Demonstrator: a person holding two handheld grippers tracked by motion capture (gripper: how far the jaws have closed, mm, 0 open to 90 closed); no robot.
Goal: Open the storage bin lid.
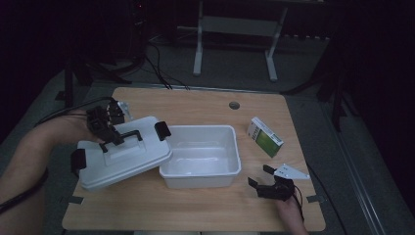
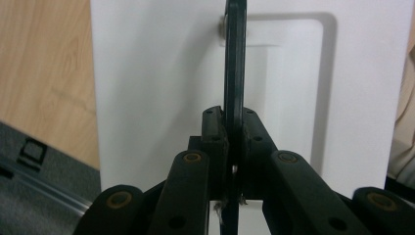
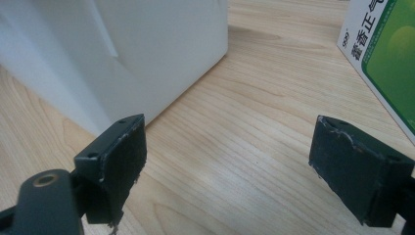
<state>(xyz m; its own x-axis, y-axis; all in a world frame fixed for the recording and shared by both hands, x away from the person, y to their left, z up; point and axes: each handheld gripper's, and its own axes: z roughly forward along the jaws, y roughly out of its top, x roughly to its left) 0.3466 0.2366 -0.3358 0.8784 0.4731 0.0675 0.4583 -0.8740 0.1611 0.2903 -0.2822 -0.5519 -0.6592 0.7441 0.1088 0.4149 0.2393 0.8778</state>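
Observation:
A white lid [image 1: 122, 159] with black side clips hangs tilted at the table's left, its right edge over the left rim of an open white bin [image 1: 200, 180]. My left gripper [image 1: 108, 140] is shut on the lid's black handle [image 1: 128, 135]. In the left gripper view the jaws [image 2: 234, 122] pinch the thin handle [image 2: 235, 58] above the lid's top [image 2: 156, 88]. My right gripper [image 1: 258, 175] sits low at the front right, open, with bare wood between its jaws [image 3: 230, 156]. The bin's wall [image 3: 147, 49] lies to its left.
A green and white box [image 1: 265, 136] lies flat to the right of the bin, and shows at the right gripper view's edge [image 3: 386, 58]. A round grommet hole [image 1: 234, 105] is near the table's far edge. White stand legs [image 1: 198, 49] are on the floor beyond.

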